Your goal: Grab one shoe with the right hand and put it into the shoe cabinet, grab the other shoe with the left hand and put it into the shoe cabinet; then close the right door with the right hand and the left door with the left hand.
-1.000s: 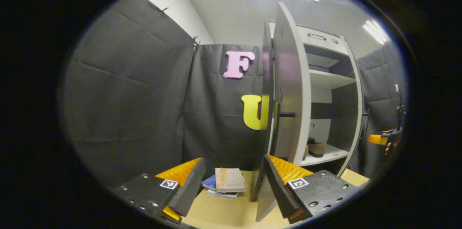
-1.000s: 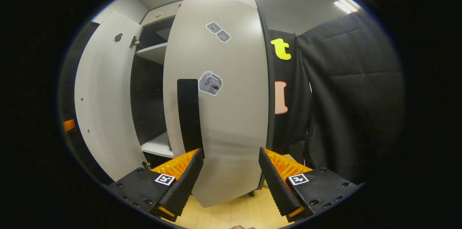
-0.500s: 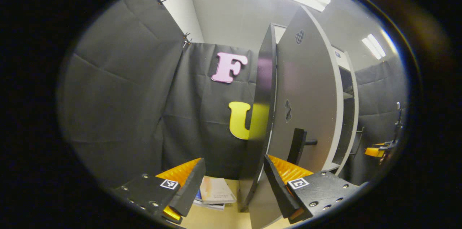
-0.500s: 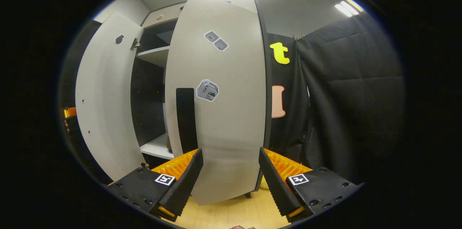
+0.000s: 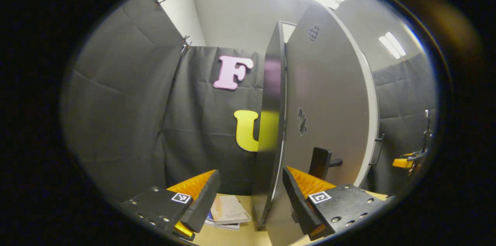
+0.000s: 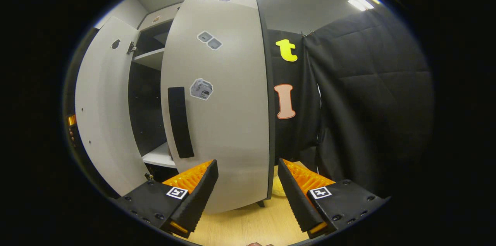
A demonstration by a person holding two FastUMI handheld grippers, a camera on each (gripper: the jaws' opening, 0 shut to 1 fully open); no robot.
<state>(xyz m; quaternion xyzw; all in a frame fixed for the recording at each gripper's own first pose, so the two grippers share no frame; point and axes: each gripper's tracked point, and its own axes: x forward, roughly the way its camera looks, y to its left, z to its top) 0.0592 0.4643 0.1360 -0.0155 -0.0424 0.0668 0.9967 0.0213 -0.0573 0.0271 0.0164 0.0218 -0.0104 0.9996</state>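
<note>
In the left gripper view the left tool has its fingers apart, with nothing between them. The left door of the shoe cabinet stands just ahead and to the right of that tool, seen nearly from its outer face. The door's lower edge passes close by the tool's right finger; whether they touch cannot be told. A dark handle sticks out of the door just above that finger. A few books lie on the light wooden floor between the fingers and beyond them, beside the cabinet's dark side panel. At the far right edge of this view, part of the other tool shows small and well apart.

In the right gripper view the right tool is also spread open and empty. The right door hangs directly in front of it, almost shut, its bottom edge just above the gap between the fingers. A long dark handle runs down its left part. To the left the left door is ajar, and between the two doors a white shelf shows in the dark interior. The shoes cannot be made out in the narrow gap.
</note>
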